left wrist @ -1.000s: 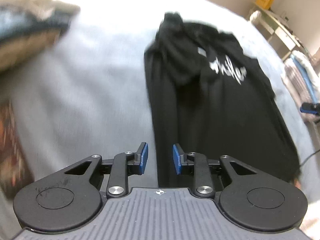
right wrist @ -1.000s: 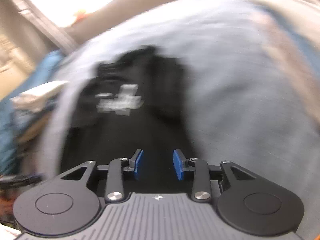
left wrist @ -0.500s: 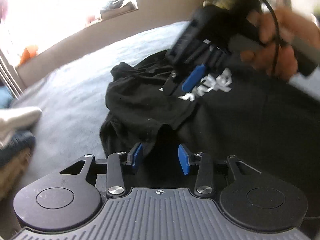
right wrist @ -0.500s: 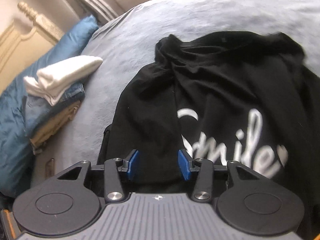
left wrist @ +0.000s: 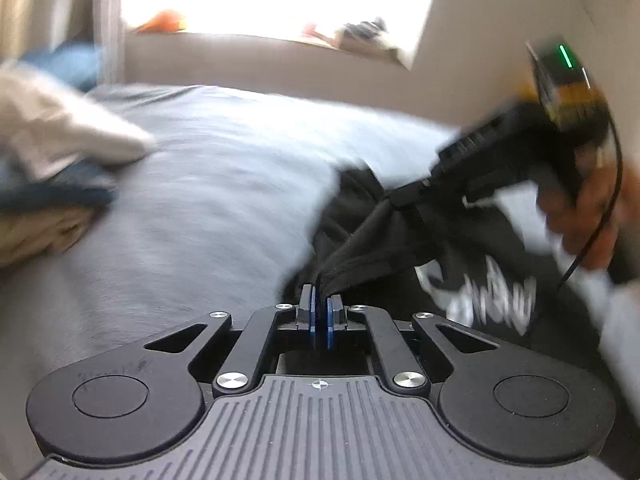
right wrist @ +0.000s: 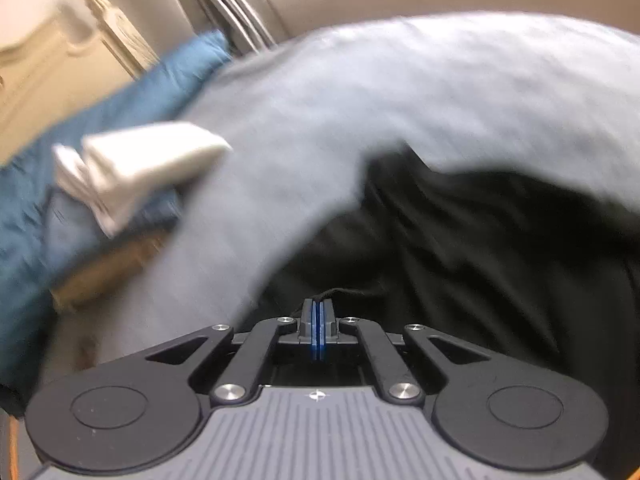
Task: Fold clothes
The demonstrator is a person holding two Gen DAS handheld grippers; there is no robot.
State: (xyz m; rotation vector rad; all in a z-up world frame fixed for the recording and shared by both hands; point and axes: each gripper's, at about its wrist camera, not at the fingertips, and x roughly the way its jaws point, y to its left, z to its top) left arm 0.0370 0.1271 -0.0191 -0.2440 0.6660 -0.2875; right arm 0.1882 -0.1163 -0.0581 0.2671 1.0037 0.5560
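The black T-shirt (left wrist: 404,236), with white lettering across its chest, lies on the grey bed cover (left wrist: 208,184) toward the right of the left wrist view, partly gathered up off the bed. It is soft, light and limp: it will sag and bunch wherever it is not supported, and a single pinch only drags a rope of cloth behind it. Taking it at two points along one edge, hem or shoulder line, should spread it flat enough to fold, and that looks to be what is being set up.

The left gripper (left wrist: 320,312) has just closed its blue fingers on a tight pleat of the black cloth, which fans out from them toward the far right. The right gripper (right wrist: 319,320) has also just closed; its fingers stand pressed together, with only a thin dark edge or thread of the shirt showing at their tips, so the hold seems slim and may slip under a pull. In the left wrist view the right gripper sits at the far right in a person's hand (left wrist: 588,216), pointing down and leftward with fabric stretched taut from its nose. Both grippers tilt downward at the bed.

A stack of folded clothes (right wrist: 132,172), white on top, rests at the far left against a blue pillow (right wrist: 132,92).
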